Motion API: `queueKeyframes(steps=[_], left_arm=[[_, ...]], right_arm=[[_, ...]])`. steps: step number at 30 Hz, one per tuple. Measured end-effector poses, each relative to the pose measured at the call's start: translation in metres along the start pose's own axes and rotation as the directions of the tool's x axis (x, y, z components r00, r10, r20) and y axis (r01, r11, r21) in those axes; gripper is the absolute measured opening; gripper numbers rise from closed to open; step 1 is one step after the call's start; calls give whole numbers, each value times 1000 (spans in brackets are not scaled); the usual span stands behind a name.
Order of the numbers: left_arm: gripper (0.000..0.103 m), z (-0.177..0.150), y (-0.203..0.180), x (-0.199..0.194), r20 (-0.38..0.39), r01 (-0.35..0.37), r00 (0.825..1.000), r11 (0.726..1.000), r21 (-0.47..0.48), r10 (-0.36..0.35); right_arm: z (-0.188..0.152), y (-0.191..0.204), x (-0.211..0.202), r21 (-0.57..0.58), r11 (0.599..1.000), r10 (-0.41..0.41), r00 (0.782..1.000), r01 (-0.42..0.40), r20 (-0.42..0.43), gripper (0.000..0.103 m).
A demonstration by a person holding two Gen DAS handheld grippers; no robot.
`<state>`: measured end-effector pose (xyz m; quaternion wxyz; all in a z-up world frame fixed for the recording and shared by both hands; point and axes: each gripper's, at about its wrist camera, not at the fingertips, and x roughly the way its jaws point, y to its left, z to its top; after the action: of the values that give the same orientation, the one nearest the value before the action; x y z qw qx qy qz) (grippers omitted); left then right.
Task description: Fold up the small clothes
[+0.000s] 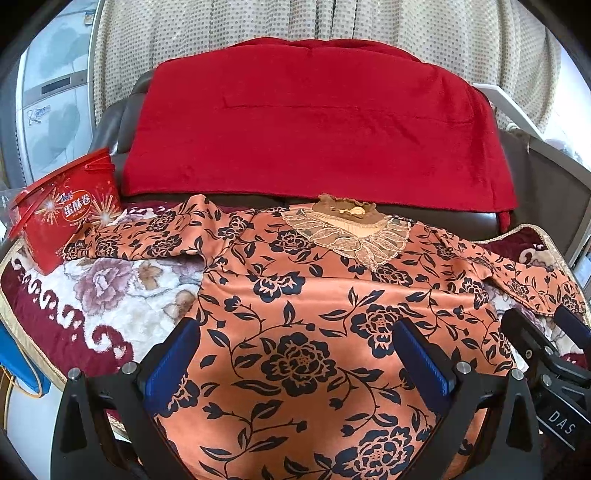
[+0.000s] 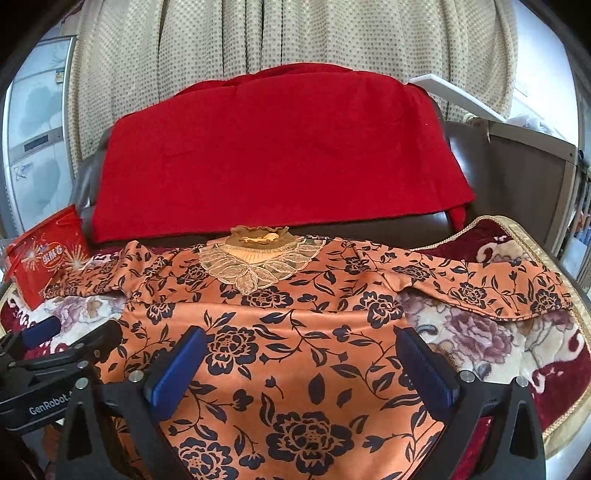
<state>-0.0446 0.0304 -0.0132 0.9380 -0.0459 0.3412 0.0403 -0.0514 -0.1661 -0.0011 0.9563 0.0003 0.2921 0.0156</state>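
Observation:
An orange top with dark blue flowers and a lace collar (image 1: 295, 295) lies spread flat, front up, on a floral blanket (image 1: 92, 295); both sleeves are stretched out sideways. It also shows in the right wrist view (image 2: 295, 325). My left gripper (image 1: 295, 354) is open above the lower left part of the top, empty. My right gripper (image 2: 299, 365) is open above the lower right part, empty. Each gripper shows at the edge of the other's view: the right one (image 1: 546, 332), the left one (image 2: 55, 339).
A red snack tub (image 1: 66, 210) stands at the far left by the left sleeve end. A red blanket (image 1: 314, 122) hangs over a dark sofa back behind the top. A dotted curtain (image 1: 295, 22) hangs behind. The blanket's gold-trimmed edge (image 2: 565, 424) runs at the right.

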Motion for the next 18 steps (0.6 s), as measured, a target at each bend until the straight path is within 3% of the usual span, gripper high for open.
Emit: queueKeyframes(steps=[18], left_arm=[[103, -1, 1, -3, 4, -2, 1000, 1000, 2, 2]], right_arm=[[4, -3, -5, 5, 1000, -28, 999, 28, 18, 103]])
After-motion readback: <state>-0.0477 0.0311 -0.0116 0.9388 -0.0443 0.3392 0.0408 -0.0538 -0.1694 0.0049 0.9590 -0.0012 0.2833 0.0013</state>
